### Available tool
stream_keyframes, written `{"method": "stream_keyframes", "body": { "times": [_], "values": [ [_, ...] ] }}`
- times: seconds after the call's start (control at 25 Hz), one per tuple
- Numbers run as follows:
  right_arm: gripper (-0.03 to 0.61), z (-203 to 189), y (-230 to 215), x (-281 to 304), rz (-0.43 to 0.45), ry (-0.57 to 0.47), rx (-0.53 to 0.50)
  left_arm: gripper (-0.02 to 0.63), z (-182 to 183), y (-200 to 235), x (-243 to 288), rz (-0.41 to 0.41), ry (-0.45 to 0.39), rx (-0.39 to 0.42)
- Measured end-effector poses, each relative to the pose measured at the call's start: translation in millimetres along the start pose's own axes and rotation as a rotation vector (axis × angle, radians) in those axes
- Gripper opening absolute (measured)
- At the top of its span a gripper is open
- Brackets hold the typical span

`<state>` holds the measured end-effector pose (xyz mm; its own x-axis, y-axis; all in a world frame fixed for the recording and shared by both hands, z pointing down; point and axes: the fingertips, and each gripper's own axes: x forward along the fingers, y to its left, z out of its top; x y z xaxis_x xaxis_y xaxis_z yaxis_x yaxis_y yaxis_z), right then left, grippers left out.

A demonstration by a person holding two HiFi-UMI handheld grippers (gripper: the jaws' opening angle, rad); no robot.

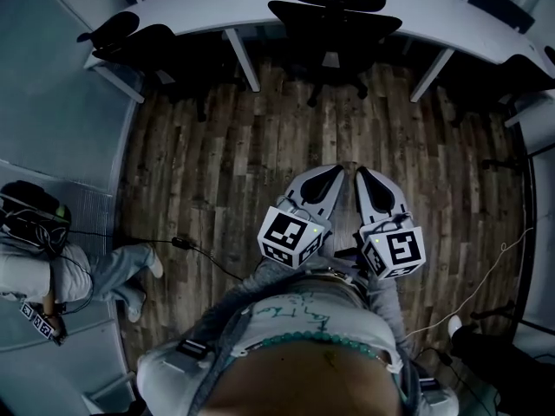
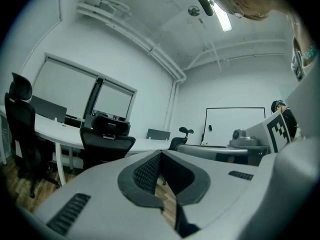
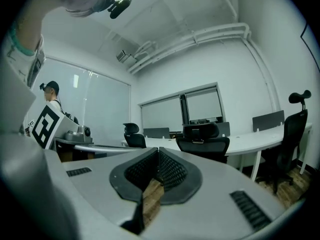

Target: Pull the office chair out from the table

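While the person carries both tools level and side by side, the left gripper (image 1: 334,173) and the right gripper (image 1: 364,176) each show their jaws pressed together on nothing; each gripper view shows only floorboards through the slit behind the ribbed pads. The tips lie just beside one another above the wooden floor (image 1: 217,163).

The office chair (image 1: 334,24) stands at twelve o'clock from the grippers, well apart from them. It is drawn in against the curved white table (image 1: 260,3), with its backrest and headrest turned toward the person. It sits between two table legs (image 1: 244,61). Another black chair (image 1: 130,37) stands at ten o'clock. A seated person (image 1: 52,271) occupies the eight o'clock side, and a cable (image 1: 186,245) trails across the boards from there.

Step in hand, as judged: the approach, with no contact made on the chair. The next move probably calls for closing the gap and spreading the jaws. At least one gripper would then take the top of the backrest and draw the chair straight toward six o'clock. The castors should roll easily, but the base could catch a table leg if the pull goes askew.
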<state>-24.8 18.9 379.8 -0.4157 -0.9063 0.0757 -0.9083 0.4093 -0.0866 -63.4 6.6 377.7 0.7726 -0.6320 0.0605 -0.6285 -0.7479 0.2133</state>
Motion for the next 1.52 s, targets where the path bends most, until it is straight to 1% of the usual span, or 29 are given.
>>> {"method": "stream_keyframes", "body": {
  "times": [0.24,0.36,0.52,0.76,0.96,1.2,1.36,1.52],
  "values": [
    [0.020,-3,-6,29,-0.039,0.023,-0.013,0.012,5,33,11,-0.008,0.013,0.000],
    [0.020,-3,-9,39,-0.036,0.036,-0.023,0.012,5,41,18,-0.008,0.024,0.007],
    [0.020,-3,-20,51,-0.023,0.041,-0.017,0.012,5,46,33,-0.004,0.030,-0.008],
    [0.020,2,-49,85,0.036,0.038,-0.008,0.012,10,62,73,0.022,0.019,-0.023],
    [0.020,27,-84,117,0.099,0.022,-0.032,0.012,31,73,120,0.039,0.005,-0.015],
    [0.020,45,-123,140,0.137,0.022,-0.041,0.012,51,83,164,0.074,-0.016,-0.014],
    [0.020,53,-147,151,0.168,0.008,-0.072,0.012,54,86,187,0.097,-0.032,-0.011],
    [0.020,54,-164,163,0.198,0.009,-0.077,0.012,55,90,204,0.130,-0.041,-0.009]
  ]
}}
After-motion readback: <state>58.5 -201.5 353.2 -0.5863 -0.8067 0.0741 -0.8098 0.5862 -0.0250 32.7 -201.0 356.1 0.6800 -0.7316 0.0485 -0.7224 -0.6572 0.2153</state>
